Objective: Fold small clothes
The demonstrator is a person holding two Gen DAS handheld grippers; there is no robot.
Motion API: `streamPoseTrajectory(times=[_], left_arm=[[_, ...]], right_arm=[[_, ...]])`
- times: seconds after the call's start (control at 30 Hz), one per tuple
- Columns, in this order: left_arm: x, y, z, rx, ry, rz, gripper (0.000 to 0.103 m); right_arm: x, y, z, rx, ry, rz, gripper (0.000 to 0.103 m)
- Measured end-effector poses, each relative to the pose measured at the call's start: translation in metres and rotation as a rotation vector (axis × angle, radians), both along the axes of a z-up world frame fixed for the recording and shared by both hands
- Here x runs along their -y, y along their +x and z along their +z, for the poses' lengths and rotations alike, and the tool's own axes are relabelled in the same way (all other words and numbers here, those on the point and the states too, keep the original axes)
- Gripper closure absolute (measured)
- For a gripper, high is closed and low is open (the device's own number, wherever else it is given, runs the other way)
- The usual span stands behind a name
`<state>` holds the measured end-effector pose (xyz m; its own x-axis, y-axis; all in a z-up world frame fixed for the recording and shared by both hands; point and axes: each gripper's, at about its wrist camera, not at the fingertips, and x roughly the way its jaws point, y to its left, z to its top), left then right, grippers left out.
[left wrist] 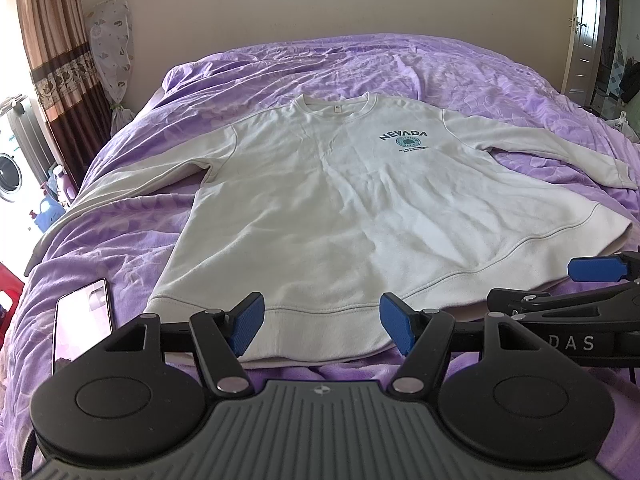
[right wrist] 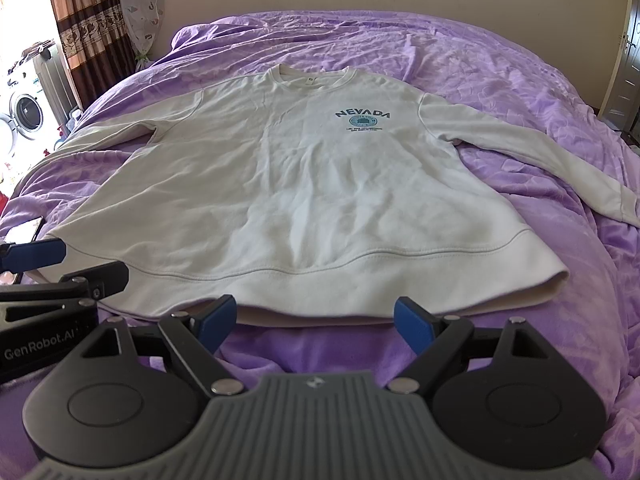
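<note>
A cream long-sleeved sweatshirt point(left wrist: 340, 200) with a teal "NEVADA" print lies flat, front up, on a purple bedspread point(left wrist: 280, 68), collar far, hem near, both sleeves spread out. It also shows in the right wrist view point(right wrist: 280, 184). My left gripper point(left wrist: 322, 322) is open and empty, its blue pads over the hem's near edge. My right gripper point(right wrist: 314, 322) is open and empty, just short of the hem on the bedspread point(right wrist: 480, 80). Each gripper appears at the edge of the other's view, the right one point(left wrist: 580, 296) to the right, the left one point(right wrist: 52, 272) to the left.
A smartphone point(left wrist: 82, 320) lies screen up on the bed left of the hem; its corner shows in the right wrist view point(right wrist: 24, 230). Curtains point(left wrist: 52, 60) and a washing machine point(left wrist: 10, 176) stand at the left. A door point(left wrist: 592, 28) is at the far right.
</note>
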<state>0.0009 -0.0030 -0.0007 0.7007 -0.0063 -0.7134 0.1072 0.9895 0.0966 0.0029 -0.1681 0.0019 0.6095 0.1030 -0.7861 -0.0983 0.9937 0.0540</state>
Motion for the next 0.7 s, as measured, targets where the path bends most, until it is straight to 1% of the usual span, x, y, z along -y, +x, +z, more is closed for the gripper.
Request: streamPoseTrajectory(times=[0.27, 0.37, 0.47, 0.57, 0.7], left_arm=[[0.000, 0.000, 0.000, -0.001, -0.002, -0.001, 0.025], [-0.004, 0.002, -0.006, -0.007, -0.009, -0.010, 0.025], [-0.012, 0.006, -0.004, -0.010, -0.042, -0.014, 0.025], [-0.028, 0.016, 0.006, -0.011, -0.091, -0.001, 0.026], [-0.063, 0.038, 0.030, -0.004, -0.129, 0.025, 0.027]], right_arm=[[0.000, 0.001, -0.003, -0.008, 0.007, 0.001, 0.021], [0.003, 0.003, -0.001, -0.012, 0.018, 0.001, 0.021], [0.008, 0.008, 0.002, -0.014, 0.038, 0.003, 0.021], [0.015, 0.015, 0.013, 0.018, 0.045, 0.005, 0.021], [0.022, 0.032, 0.038, 0.085, -0.003, 0.038, 0.021]])
